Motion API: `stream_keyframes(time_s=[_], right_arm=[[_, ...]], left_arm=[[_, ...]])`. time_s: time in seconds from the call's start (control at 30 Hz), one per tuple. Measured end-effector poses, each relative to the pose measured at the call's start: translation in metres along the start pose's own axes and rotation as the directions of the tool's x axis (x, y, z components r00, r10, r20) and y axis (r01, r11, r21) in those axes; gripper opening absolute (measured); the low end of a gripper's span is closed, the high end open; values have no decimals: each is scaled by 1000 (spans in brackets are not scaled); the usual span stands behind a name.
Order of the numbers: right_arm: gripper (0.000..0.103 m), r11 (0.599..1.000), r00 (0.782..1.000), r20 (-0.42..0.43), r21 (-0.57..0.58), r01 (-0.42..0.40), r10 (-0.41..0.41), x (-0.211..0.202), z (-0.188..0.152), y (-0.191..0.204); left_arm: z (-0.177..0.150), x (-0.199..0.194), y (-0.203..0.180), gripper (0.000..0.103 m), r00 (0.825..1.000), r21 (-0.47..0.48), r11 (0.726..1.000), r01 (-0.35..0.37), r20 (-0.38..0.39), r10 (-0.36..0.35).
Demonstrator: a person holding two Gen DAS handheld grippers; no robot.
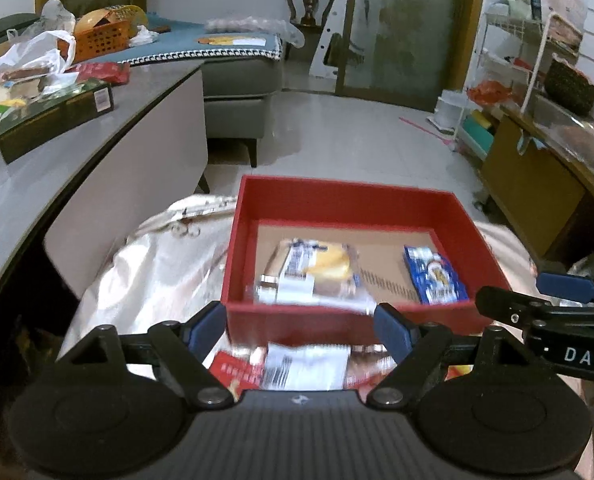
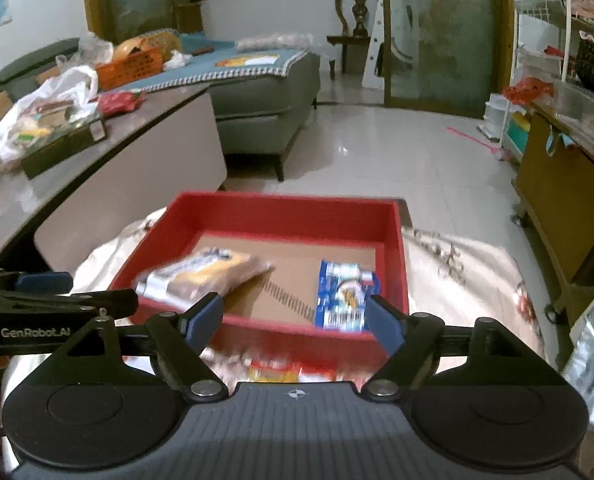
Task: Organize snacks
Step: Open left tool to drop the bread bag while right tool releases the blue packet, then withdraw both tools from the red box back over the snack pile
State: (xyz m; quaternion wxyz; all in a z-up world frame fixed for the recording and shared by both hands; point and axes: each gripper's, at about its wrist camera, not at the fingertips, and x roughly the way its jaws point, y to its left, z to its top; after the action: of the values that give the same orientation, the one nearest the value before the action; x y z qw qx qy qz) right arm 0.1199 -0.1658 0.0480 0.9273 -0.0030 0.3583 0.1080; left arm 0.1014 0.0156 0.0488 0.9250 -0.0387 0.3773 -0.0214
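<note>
Left wrist view: red box (image 1: 349, 208) on pale cloth (image 1: 157, 272), holding bread packet (image 1: 313, 270) and blue packet (image 1: 435, 276). Level before its near wall, left gripper (image 1: 301, 330) and right gripper (image 2: 295, 320), both spread wide, grasping nothing.
</note>
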Motion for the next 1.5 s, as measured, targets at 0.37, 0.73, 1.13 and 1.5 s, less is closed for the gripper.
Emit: stream_keyframes(time_s=[0.37, 0.73, 1.13, 1.5], right_arm=[[84, 999, 999, -26, 12, -32, 32, -25, -22, 9], [86, 998, 997, -58, 17, -57, 58, -49, -47, 16], [86, 998, 994, -88, 10, -62, 62, -54, -62, 24], [86, 998, 992, -111, -5, -68, 67, -53, -69, 30]], left_arm=[[-35, -35, -1, 76, 1000, 17, 1000, 2, -5, -2], [-62, -59, -9, 76, 1000, 72, 997, -25, 10, 24], [-77, -69, -8, 76, 999, 99, 994, -49, 18, 47], [-89, -72, -4, 76, 998, 122, 990, -64, -2, 65]])
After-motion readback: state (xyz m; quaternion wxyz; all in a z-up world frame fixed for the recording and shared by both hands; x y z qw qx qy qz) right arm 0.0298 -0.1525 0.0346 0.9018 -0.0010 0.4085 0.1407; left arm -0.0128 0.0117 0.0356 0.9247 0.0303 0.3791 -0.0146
